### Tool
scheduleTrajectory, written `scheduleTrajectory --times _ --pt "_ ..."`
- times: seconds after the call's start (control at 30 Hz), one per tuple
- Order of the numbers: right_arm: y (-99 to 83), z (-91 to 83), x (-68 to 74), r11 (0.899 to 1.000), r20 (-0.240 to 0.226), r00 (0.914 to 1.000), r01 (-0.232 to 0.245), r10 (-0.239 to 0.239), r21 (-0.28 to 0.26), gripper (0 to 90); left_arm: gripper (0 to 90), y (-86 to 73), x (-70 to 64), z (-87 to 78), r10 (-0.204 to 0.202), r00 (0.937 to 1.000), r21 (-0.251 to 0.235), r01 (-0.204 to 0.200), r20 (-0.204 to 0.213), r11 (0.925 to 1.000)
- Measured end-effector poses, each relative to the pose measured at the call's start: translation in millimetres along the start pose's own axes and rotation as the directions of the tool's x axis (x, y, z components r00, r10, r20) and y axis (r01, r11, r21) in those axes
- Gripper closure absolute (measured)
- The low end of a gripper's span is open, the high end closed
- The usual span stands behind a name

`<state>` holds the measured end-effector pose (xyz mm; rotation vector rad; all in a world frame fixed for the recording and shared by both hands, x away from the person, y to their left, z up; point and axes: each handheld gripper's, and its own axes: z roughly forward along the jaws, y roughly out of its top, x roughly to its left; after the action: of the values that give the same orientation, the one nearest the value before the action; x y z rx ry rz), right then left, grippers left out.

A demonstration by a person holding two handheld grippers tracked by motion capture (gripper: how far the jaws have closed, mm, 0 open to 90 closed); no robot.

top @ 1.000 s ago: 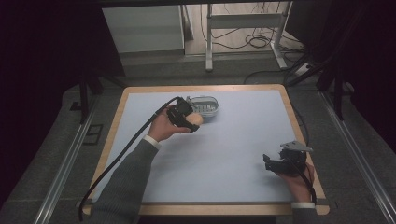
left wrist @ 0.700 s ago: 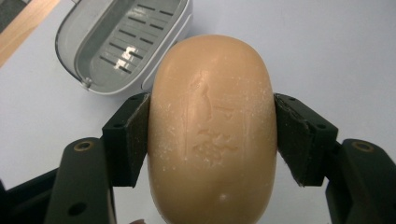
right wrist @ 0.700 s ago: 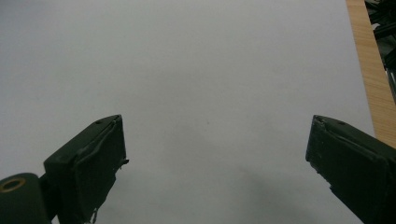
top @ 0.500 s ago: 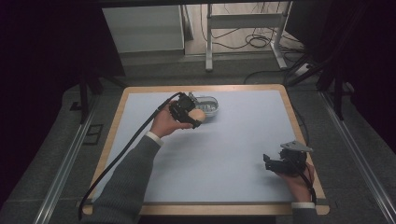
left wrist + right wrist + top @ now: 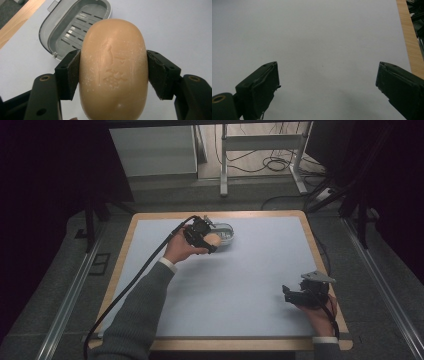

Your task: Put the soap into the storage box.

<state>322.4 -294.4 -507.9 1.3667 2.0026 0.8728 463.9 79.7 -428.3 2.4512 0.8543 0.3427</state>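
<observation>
- Your left hand-held gripper (image 5: 113, 75) clamps the soap bar (image 5: 113, 67) just above the grey soap dish (image 5: 67, 30).
- Your right hand-held gripper (image 5: 328, 87) hangs with jaws spread over the tabletop (image 5: 324, 37).

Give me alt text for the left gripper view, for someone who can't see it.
A tan oval bar of soap is clamped between the two black jaws of the left gripper, held above a pale blue table. Behind it sits an open grey soap dish with a slotted floor.
</observation>
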Motion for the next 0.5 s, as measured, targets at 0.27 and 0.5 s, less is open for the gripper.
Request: scheduleTrajectory --times 0.27,0.5 --pt "0.2 0.4 0.8 1.000 -0.001 1.0000 0.003 -0.003 0.003 4.8 32.7 3.6 8.2 5.4 -0.015 0.9998 0.000 0.015 0.014 0.9999" --pt "0.2 1.0 1.7 1.000 -0.001 1.0000 0.008 -0.008 0.003 4.8 32.6 11.8 12.4 14.2 -0.016 0.9997 0.003 0.016 0.020 0.9999"
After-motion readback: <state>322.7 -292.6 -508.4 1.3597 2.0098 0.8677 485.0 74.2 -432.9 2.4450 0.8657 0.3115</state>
